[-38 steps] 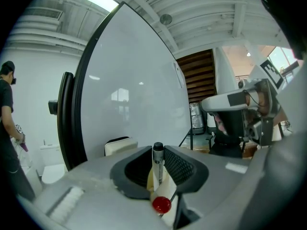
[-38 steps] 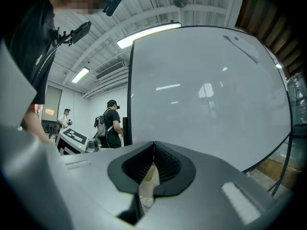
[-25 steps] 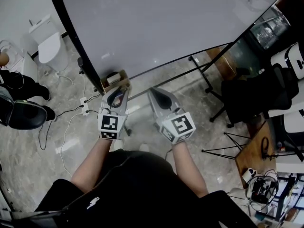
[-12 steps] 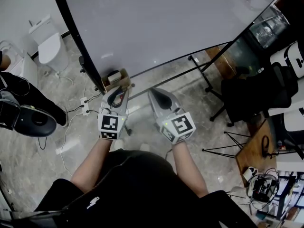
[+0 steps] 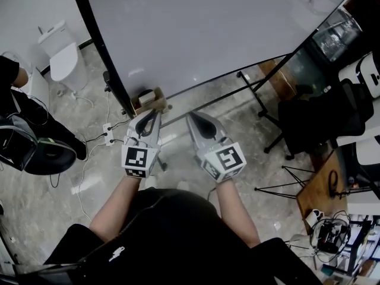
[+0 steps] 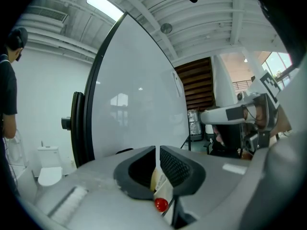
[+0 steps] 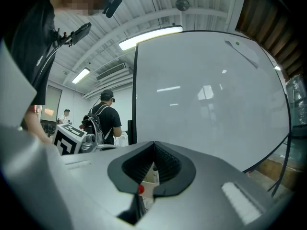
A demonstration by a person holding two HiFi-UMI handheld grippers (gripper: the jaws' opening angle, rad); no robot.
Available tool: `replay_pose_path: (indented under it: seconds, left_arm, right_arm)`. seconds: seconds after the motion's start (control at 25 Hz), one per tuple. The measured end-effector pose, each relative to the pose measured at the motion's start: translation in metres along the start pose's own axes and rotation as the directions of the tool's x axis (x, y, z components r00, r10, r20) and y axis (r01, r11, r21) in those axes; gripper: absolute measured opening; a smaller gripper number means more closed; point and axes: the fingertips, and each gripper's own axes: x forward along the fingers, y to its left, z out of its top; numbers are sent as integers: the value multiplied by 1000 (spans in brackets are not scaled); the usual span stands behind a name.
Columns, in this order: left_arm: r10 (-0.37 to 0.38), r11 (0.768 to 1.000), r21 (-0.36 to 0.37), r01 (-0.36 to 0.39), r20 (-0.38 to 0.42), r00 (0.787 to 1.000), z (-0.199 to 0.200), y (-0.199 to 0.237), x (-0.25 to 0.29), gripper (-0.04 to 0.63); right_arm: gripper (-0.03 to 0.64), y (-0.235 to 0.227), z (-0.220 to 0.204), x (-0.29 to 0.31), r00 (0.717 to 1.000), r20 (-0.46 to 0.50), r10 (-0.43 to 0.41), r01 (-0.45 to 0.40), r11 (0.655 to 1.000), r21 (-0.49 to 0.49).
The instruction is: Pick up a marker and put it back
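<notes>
Closes the left gripper (image 6: 157,146) on nothing, jaws a narrow slit apart. Holds the right gripper (image 7: 154,142) empty, jaws together, before a whiteboard (image 5: 208,28).

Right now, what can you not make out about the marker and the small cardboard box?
- Marker: seen in no view; the fingers of the left gripper, closing, have nothing visible between them.
- Cardboard box: its contents are too small and dark in the head view.
- Whiteboard: its top is cut off by the head view's upper edge.
</notes>
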Motion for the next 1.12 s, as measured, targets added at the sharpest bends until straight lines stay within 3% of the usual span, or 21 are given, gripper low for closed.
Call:
replay_pose_path:
  seconds: [0.64,0.96,1.12]
  left_arm:
    - [-37,999,-30,40,83,996,35,1,-31,3]
    - [-16,998,-66,22,97,995,41,13,-43,3]
    - [-21,999,-39,24,80,997,42,18,-48,3]
  right_arm:
    - [9,16,6,-11,999,28,-43,43,999,13]
    - [9,28,10,-8,998,33,-46,46,999,2]
    - [9,31,12,-7,998,35,-49,49,999,-2]
